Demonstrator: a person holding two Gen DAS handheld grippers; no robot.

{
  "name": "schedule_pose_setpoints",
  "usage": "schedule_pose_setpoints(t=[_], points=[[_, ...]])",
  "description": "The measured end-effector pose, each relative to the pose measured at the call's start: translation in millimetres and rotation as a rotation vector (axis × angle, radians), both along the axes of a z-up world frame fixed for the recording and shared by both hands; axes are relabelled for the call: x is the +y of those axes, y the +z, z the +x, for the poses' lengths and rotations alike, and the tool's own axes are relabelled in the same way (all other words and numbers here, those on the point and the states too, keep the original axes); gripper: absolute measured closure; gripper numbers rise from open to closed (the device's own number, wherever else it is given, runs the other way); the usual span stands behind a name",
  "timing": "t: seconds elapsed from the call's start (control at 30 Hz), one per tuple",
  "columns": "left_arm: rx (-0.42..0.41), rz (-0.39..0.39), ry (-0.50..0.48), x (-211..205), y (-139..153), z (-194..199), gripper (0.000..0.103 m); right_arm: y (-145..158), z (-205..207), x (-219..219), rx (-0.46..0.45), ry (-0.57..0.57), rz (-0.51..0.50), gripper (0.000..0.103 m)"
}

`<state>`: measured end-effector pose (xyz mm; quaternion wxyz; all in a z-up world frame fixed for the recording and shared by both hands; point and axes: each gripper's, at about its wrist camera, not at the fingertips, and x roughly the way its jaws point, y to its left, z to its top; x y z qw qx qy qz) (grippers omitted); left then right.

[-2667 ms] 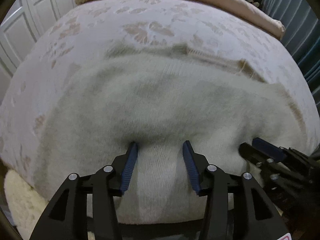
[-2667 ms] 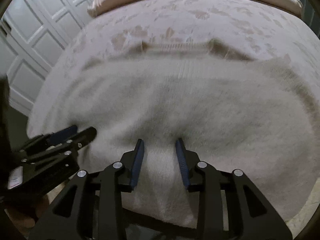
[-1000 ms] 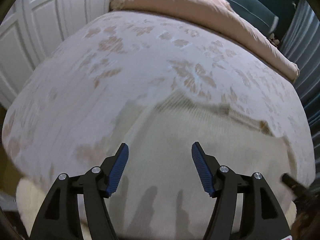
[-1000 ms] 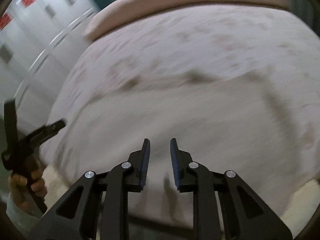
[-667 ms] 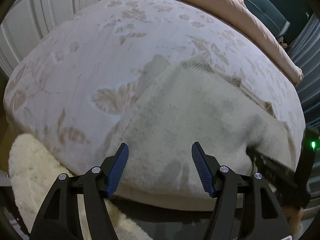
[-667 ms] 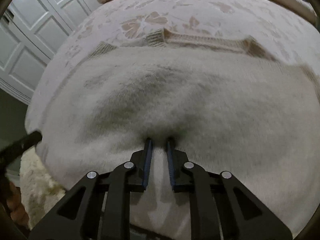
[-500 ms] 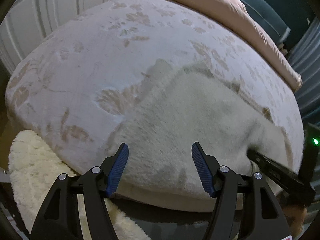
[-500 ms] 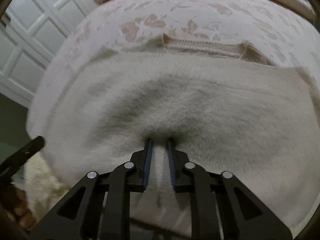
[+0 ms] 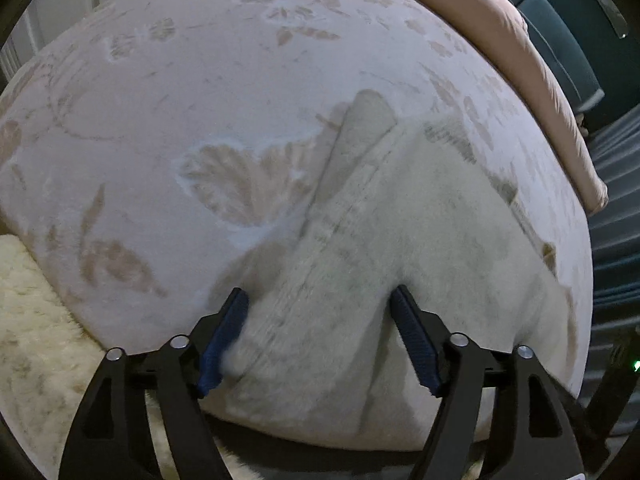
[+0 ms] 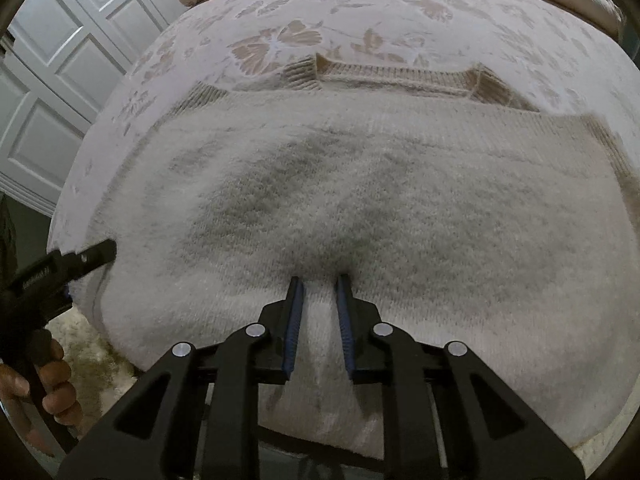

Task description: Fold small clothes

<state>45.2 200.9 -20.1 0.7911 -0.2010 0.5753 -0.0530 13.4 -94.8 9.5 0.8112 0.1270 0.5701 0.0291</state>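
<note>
Down on the bed [image 10: 400, 12], a cream knitted sweater [image 10: 380, 200] lies spread flat across the floral bedspread, its ribbed hem toward the far side and its near part hanging over the bed's near edge. At that near edge the right gripper [image 10: 319, 280] points steeply down, and its blue pads are drawn close together with a narrow ridge of the knit pinched up between them, so it grips the sweater.

Further along the same edge, toward the bed's left side, the left gripper [image 9: 318, 294] stands over the sweater's left border, where a sleeve [image 9: 360, 128] is folded in and runs away across the bedspread. Its jaws are opening and stand wide, with a broad fold of the knit between them; the pads touch the cloth at each side but do not press it together.

From the right wrist view, the left gripper's black finger reaches in at the sweater's left edge, with the person's hand [image 10: 48, 384] around its handle. A shaggy cream rug [image 9: 28, 320] lies on the floor below the bed's near left corner, and a pinkish pillow [image 9: 500, 40] runs along the far edge.
</note>
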Motion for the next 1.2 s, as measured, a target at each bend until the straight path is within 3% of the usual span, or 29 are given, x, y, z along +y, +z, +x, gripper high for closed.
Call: schedule_pose_setpoints(t=[0.03, 0.07, 0.13, 0.17, 0.27, 0.33, 0.5, 0.63, 0.77, 0.87, 1.0, 1.07, 1.1, 1.17, 1.2], points=[[-0.009, -0.005, -0.005, -3.2, 2.0, 2.0, 0.039, 0.0, -1.2, -2.4, -0.005, -0.004, 0.011, 0.086], [-0.017, -0.025, -0.026, -7.4, 4.0, 3.9, 0.057, -0.5, -1.7, -4.1, -0.009, -0.007, 0.018, 0.086], [-0.032, -0.022, -0.050, -15.9, 12.2, 6.4, 0.072, -1.1, -4.1, -7.8, -0.023, -0.023, 0.049, 0.086], [-0.050, -0.020, -0.067, -20.0, 18.9, 7.2, 0.089, -0.7, -5.4, -10.7, -0.029, -0.033, 0.067, 0.086], [-0.120, -0.015, -0.118, -35.3, 49.8, 5.1, 0.091, 6.6, -14.8, -24.8, -0.052, -0.086, 0.159, 0.082], [-0.183, -0.020, -0.172, -56.1, 76.8, 0.1, 0.091, 13.6, -24.5, -35.0, -0.073, -0.109, 0.184, 0.071], [-0.314, -0.036, -0.362, -136.5, 136.3, -16.6, 0.092, 30.5, -63.7, -76.2, -0.125, -0.173, 0.192, 0.068], [-0.340, -0.074, -0.524, -206.5, 149.2, -33.2, 0.092, 35.0, -101.8, -123.0, -0.139, -0.264, 0.181, 0.067], [-0.305, -0.061, -0.690, -282.8, 129.6, -53.6, 0.092, 34.1, -128.7, -158.3, -0.141, -0.354, 0.179, 0.067], [-0.229, 0.005, -0.792, -330.4, 84.7, -72.3, 0.092, 31.4, -146.4, -187.4, -0.146, -0.439, 0.174, 0.067], [-0.181, 0.075, -0.815, -349.1, 42.7, -81.8, 0.089, 27.9, -154.8, -209.1, -0.154, -0.497, 0.214, 0.065], [-0.217, 0.072, -0.798, -341.8, 54.0, -87.3, 0.080, 31.4, -153.0, -214.4, -0.174, -0.503, 0.237, 0.059], [-0.222, 0.061, -0.795, -338.1, 60.6, -88.5, 0.075, 34.0, -151.1, -214.9, -0.183, -0.501, 0.244, 0.052], [-0.228, 0.023, -0.791, -324.3, 76.2, -96.5, 0.046, 41.4, -141.5, -213.8, -0.214, -0.484, 0.282, 0.045], [-0.245, 0.018, -0.771, -312.5, 85.7, -99.8, 0.041, 43.6, -137.7, -213.7, -0.222, -0.474, 0.305, 0.041]])
